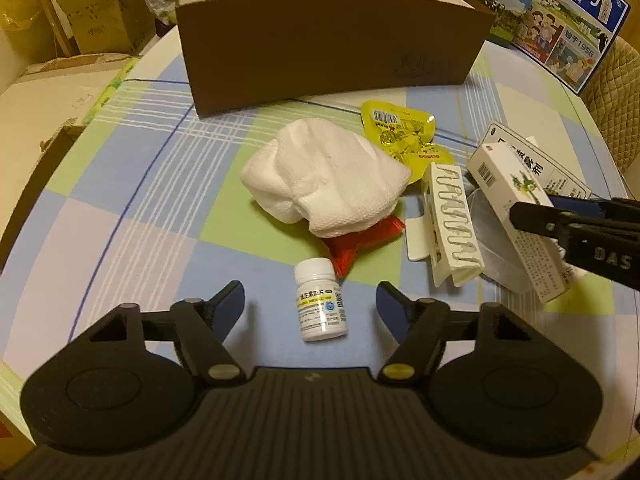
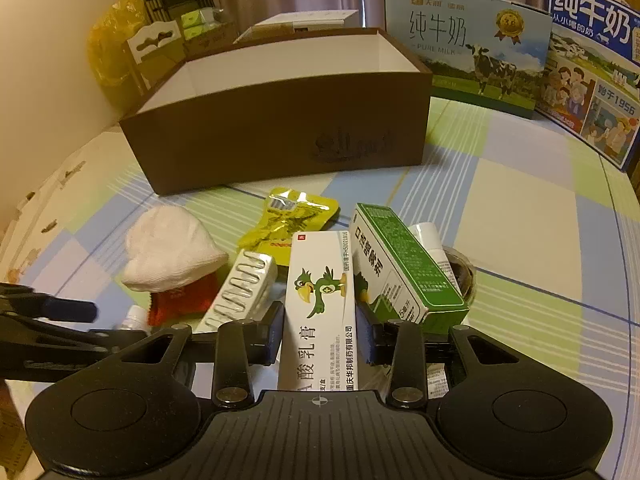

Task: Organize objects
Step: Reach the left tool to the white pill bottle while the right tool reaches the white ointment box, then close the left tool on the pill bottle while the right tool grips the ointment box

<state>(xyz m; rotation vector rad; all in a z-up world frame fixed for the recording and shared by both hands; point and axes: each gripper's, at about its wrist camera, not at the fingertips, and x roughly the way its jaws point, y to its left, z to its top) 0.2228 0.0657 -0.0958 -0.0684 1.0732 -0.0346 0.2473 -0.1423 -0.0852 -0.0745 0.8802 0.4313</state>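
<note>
Black tongs [image 1: 310, 300], blue pads [image 1: 236, 300], brass screws, ribbed housing.

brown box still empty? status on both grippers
Left gripper open, straddling pill bottle. Right gripper shut on parrot ointment box. Brown box shows nothing inside.

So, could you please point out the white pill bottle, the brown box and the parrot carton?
white pill bottle [image 1: 320, 306]: left wrist view, label.
brown box [image 2: 276, 136]: right wrist view, front wall.
parrot carton [image 2: 320, 292]: right wrist view, printed face.

Two milk cartons [image 2: 472, 44] stand at the upper right on the checked bench [image 2: 520, 200]; cardboard boxes [image 1: 92, 12] and a yellow bag [image 2: 110, 44] fill the upper left.
</note>
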